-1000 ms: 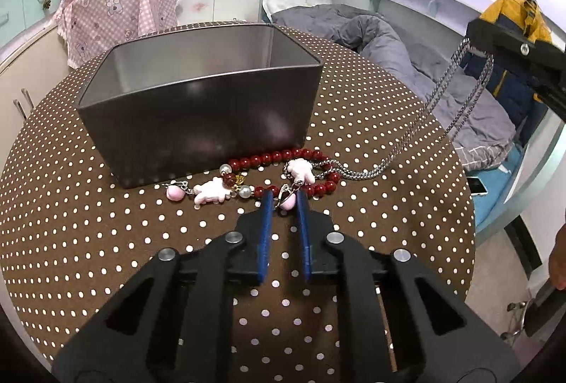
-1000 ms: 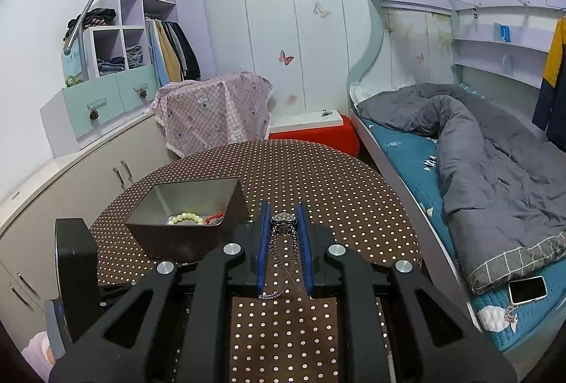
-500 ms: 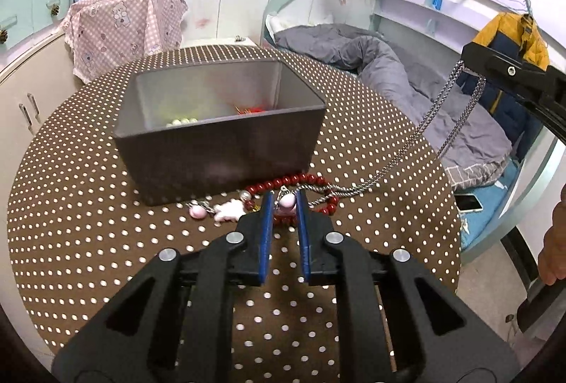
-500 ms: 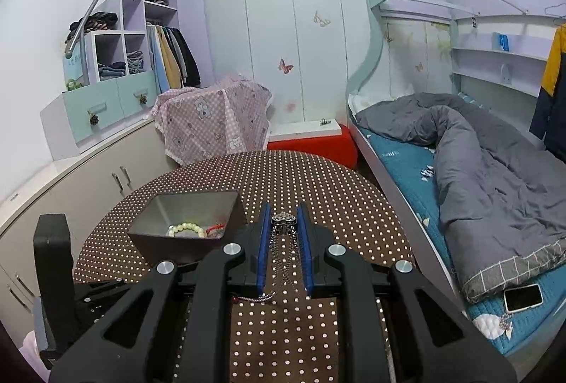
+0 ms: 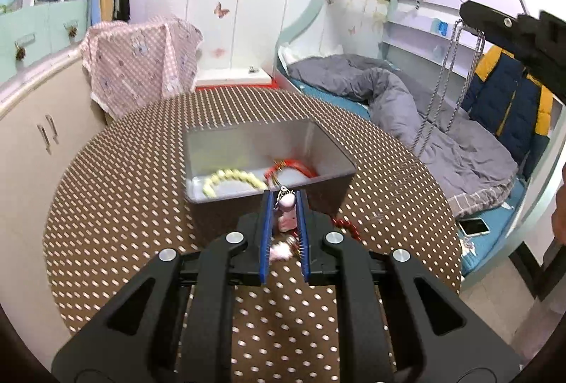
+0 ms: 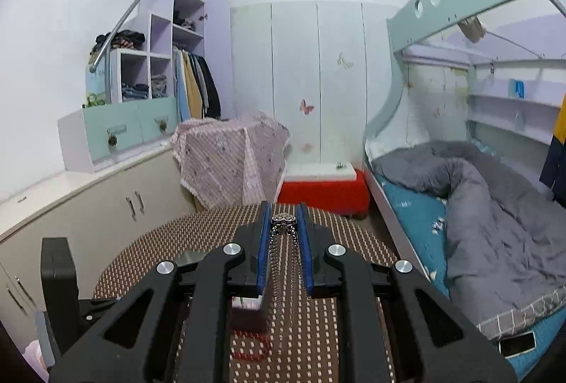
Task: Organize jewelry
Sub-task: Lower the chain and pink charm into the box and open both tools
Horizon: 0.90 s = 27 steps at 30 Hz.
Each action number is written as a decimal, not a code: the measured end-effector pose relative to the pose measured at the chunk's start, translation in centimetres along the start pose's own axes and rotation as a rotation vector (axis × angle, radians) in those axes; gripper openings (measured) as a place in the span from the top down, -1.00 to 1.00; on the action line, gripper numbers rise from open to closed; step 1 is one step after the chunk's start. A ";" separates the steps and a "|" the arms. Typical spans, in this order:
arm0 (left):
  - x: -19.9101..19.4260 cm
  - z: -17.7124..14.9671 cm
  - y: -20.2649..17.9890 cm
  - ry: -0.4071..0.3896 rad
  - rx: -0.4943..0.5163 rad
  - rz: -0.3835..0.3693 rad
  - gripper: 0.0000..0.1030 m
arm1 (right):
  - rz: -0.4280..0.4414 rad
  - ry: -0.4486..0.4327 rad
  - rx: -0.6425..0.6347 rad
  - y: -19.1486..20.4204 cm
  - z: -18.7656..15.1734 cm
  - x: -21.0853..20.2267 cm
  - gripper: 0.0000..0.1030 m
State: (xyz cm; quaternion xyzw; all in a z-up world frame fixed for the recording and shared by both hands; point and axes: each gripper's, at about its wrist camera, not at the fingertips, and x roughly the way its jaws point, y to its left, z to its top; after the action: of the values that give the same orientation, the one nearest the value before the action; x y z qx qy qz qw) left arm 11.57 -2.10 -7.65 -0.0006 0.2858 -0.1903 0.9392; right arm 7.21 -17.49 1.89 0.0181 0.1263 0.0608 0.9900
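Left gripper (image 5: 286, 197) and right gripper (image 6: 283, 210) both nearly closed, each pinching jewelry, 2 grippers raised.

Both tools share one build. The left gripper (image 5: 285, 197) has matte black angular arms with triangular cut-outs, four round silver screw heads across the linkage, and two narrow blue pads (image 5: 266, 234) lining the inner faces of its fingers. The right gripper (image 6: 283, 208) looks identical: black frame, silver screws, blue pads (image 6: 263, 241).
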 end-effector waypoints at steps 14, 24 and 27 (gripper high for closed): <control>-2.6 5.5 1.9 -0.138 0.044 0.055 0.74 | 0.021 -0.127 -0.057 2.2 5.4 1.3 0.74; -1.4 7.0 3.2 -0.141 0.017 0.070 0.74 | 0.083 -0.054 -0.057 3.7 4.1 4.3 0.74; -0.5 6.7 3.7 -0.115 0.003 0.071 0.74 | 0.086 0.021 -0.028 3.5 2.3 6.1 0.74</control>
State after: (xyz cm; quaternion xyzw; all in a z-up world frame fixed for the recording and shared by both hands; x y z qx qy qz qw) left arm 16.05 0.78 -2.20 -0.0002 0.2309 -0.1569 0.9602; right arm 13.22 -13.31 2.79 0.0091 0.1347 0.1053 0.9852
